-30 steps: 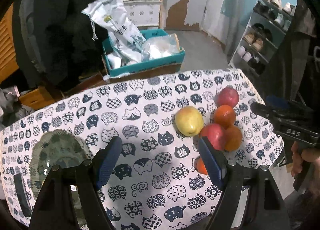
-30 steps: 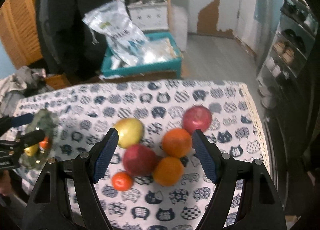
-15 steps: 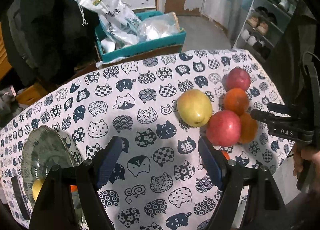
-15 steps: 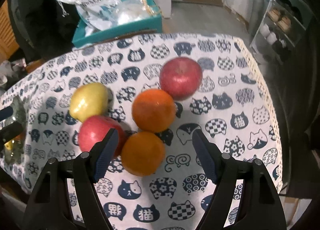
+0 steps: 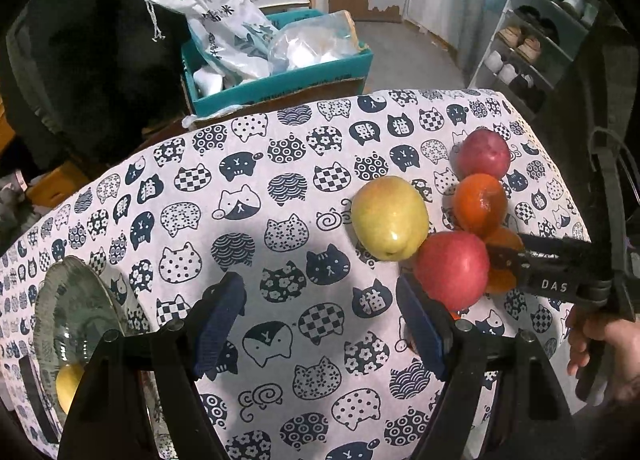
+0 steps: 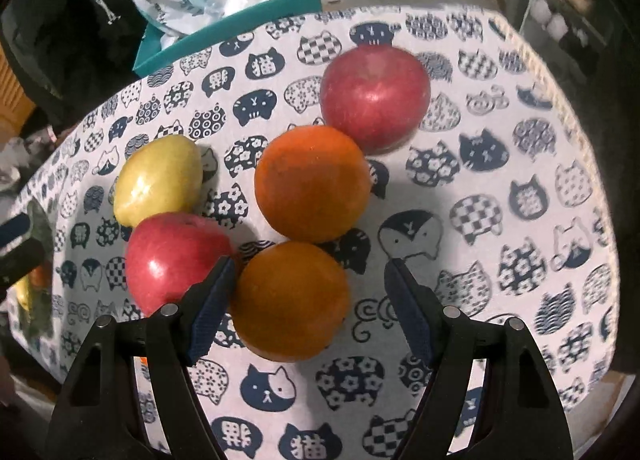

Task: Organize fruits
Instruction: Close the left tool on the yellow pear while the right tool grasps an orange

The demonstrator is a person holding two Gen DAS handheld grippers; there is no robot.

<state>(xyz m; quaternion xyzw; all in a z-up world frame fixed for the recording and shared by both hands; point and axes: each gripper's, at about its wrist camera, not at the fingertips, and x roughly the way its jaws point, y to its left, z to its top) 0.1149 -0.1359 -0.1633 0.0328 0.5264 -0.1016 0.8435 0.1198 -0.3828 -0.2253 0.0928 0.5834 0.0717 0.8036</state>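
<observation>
Sitting clustered on the cat-print tablecloth (image 6: 500, 195): near orange (image 6: 290, 300), far orange (image 6: 312, 183), two red apples (image 6: 172, 256) (image 6: 374, 95), yellow apple (image 6: 158, 179). Standing behind the table, a teal box (image 5: 280, 79) of bags and a shoe rack (image 5: 536, 35). Straddling the near orange, right gripper (image 6: 308, 300) gaping partly, left pad beside the fruit, contact unclear. Hovering over bare cloth, left gripper (image 5: 320, 324) gaping too, gripping nothing, glass bowl (image 5: 72, 312) at its left.

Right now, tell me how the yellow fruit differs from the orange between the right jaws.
The yellow fruit is pale yellow-green and slightly elongated; the near orange is deep orange and rounder. The yellow fruit lies clear of the right gripper, while the near orange sits between its open jaws. Both rest on the cat-print tablecloth, each touching the near red apple.
</observation>
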